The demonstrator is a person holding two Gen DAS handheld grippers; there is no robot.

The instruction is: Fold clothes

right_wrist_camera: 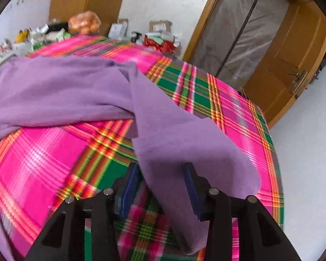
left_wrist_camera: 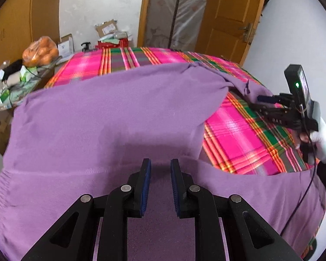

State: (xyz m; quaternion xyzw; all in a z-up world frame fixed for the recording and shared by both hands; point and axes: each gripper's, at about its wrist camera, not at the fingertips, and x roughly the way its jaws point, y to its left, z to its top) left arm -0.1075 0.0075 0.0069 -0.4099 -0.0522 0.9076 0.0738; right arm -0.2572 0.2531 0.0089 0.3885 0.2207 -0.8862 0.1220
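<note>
Lying across the near part of the bed, the purple knitted sweater (left_wrist_camera: 102,113) is the thing I work on, and it is spread mostly flat on the pink and green checked bedcover (left_wrist_camera: 239,134). Its body covers the left and middle of the bed, and its ribbed hem (left_wrist_camera: 8,180) is at the near left edge. 1 sleeve (right_wrist_camera: 184,134) goes away from the body to the right, and it is not flat: it rises from the bedcover and hangs in a loose curve.

I judge that the sleeve is lifted so that it can be carried over the body, which is the usual way to make the garment narrower, but the pictures do not settle how far the folding has gone.

My right gripper (right_wrist_camera: 163,187) is at this sleeve. In the right wrist view the cloth passes between the 2 blue pads (right_wrist_camera: 192,191), which stand clearly apart, so I cannot tell if they really pinch the cloth or if it only drapes over them. In the left wrist view the same gripper (left_wrist_camera: 257,101) reaches the sleeve end, held by a hand in a white glove (left_wrist_camera: 321,141).

My left gripper (left_wrist_camera: 160,171) hovers low over the near middle of the sweater, with its fingers spread a little and nothing between them. I think it is placed there to press the body down while the sleeve moves.

Behind the bed there is a cluttered side table (left_wrist_camera: 15,87) with a bag of oranges (left_wrist_camera: 41,51), and a wooden door (left_wrist_camera: 228,19).
</note>
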